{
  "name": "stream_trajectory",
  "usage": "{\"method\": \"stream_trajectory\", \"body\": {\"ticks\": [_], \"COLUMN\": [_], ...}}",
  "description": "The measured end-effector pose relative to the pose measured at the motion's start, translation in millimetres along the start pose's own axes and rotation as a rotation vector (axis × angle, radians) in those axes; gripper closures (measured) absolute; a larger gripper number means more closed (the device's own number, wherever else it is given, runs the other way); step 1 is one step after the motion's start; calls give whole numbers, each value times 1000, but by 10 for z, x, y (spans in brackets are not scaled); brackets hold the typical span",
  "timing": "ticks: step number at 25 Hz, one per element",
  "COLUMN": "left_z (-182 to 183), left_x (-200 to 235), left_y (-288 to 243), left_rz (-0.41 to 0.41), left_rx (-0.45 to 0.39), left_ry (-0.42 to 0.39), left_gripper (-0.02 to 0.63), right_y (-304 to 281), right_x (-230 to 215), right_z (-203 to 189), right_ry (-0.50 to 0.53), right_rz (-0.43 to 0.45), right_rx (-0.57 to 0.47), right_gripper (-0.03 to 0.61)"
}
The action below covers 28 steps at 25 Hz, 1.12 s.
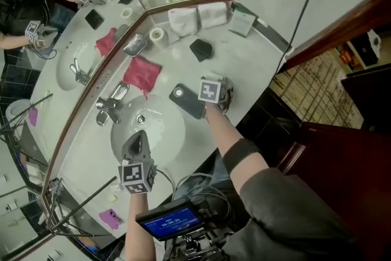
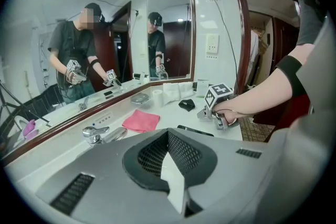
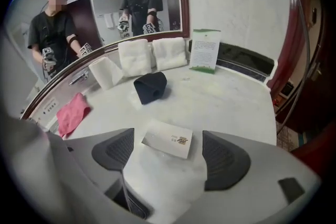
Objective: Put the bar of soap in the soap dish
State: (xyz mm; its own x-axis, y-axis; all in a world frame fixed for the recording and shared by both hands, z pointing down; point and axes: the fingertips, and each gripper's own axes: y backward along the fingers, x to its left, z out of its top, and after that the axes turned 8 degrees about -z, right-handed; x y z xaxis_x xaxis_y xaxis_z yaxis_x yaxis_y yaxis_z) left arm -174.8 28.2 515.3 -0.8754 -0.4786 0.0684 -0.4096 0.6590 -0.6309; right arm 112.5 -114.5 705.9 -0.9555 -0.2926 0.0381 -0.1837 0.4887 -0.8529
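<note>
— Where is the bar of soap [image 3: 167, 138] lying?
— It is lying flat in its white wrapper on the white counter [image 3: 226, 102], between the jaws of the right gripper [image 3: 168, 148], which are standing wide apart and not touching it.
— What is sitting around it?
— A black folded thing [image 3: 150, 86] is sitting beyond it, and a pink cloth [image 3: 72, 113] is lying farther left.
— And the left gripper [image 2: 169, 139]?
— It is hovering over the sink [image 1: 165, 131], jaws pressed together on nothing.
</note>
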Motion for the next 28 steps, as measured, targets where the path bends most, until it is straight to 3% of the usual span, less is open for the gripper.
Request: {"method": "stream_trajectory", "body": {"ticks": [6, 11, 16, 28], "left_z": [-62, -78, -64, -81], "left_x": [36, 46, 67, 55], "left_y": [-80, -134, -142, -85], "left_rz": [3, 2, 2, 8], "left_rx": [27, 36, 35, 22], "left_ry": [15, 23, 28, 39], "left_gripper": [614, 614, 614, 614], "right_y": [-210, -267, -260, -58], "right_x": [43, 13, 36, 400], "right_z": [-39, -33, -30, 130], "right_ry": [-97, -59, -43, -18], "right_rz": [-36, -63, -44, 142], "right_rx": [91, 105, 101, 27], "right_gripper": [136, 205, 225, 230]}}
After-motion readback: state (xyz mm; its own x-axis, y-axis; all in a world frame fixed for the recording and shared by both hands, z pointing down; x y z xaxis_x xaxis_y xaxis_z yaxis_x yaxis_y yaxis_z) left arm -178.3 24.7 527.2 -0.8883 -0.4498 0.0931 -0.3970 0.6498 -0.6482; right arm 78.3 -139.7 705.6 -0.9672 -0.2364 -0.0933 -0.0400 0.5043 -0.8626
